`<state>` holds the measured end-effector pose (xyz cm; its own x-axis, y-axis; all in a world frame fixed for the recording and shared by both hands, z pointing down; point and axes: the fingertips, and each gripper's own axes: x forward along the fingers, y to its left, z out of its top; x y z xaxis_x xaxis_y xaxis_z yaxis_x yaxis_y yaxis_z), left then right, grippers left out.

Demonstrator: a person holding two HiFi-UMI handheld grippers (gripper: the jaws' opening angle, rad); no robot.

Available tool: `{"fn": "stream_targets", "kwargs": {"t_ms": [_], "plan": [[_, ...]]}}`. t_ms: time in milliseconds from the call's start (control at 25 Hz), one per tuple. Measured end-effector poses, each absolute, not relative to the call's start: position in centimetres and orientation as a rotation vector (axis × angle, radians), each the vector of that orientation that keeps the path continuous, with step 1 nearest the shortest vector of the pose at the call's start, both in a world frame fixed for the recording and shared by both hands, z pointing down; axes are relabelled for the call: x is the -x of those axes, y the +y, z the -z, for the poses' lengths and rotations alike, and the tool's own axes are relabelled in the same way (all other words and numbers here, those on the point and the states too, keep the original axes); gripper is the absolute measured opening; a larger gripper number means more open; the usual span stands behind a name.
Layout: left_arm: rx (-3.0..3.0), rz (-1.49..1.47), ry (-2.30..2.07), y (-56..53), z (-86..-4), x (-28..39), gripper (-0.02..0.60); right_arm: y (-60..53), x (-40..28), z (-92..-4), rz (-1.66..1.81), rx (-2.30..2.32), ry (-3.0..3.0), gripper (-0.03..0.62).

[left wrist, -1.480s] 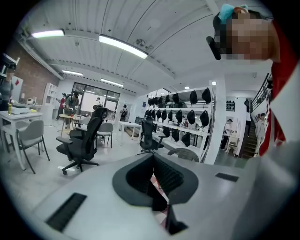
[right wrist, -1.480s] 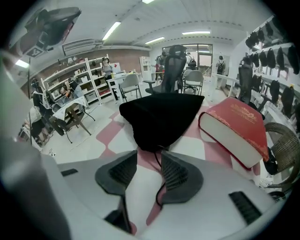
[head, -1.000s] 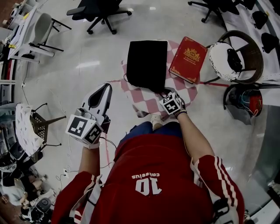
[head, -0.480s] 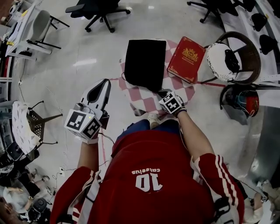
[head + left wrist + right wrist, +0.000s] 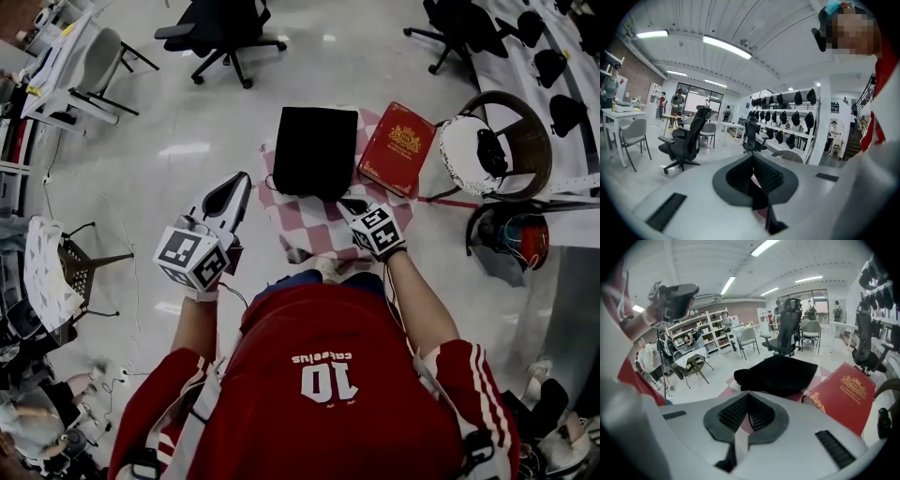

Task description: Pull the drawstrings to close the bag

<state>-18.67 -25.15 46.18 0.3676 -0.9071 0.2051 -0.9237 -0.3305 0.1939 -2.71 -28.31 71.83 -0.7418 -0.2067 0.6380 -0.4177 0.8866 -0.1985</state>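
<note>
A flat black drawstring bag [image 5: 315,150] [image 5: 780,373] lies on a red-and-white checked cloth [image 5: 314,227] on the floor. My right gripper [image 5: 346,202] [image 5: 748,397] is just above the bag's near right corner. It is shut, and a thin dark cord shows between its pads. My left gripper [image 5: 245,179] [image 5: 752,157] hangs in the air left of the cloth, clear of the bag. It is shut with nothing in it and points out across the room.
A red book [image 5: 397,150] [image 5: 846,390] lies against the bag's right side. A round wicker chair [image 5: 539,122] with a white cushion stands further right. An office chair [image 5: 225,28] is beyond the bag, and a folding chair [image 5: 89,258] is at the left.
My right gripper has lifted a little off the cloth at the bag's near corner. The left gripper has stayed where it was.
</note>
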Motion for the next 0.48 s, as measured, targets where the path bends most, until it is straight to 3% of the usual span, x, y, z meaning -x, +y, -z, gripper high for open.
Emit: {"fn": "stream_targets", "kwargs": {"t_ms": [480], "plan": [[-2.394,-0.125,-1.642,-25.1,-45.3,18.8,0.009,-32.8,4.7,-61.0,-0.478,-0.562,-2.643,0.015]]}}
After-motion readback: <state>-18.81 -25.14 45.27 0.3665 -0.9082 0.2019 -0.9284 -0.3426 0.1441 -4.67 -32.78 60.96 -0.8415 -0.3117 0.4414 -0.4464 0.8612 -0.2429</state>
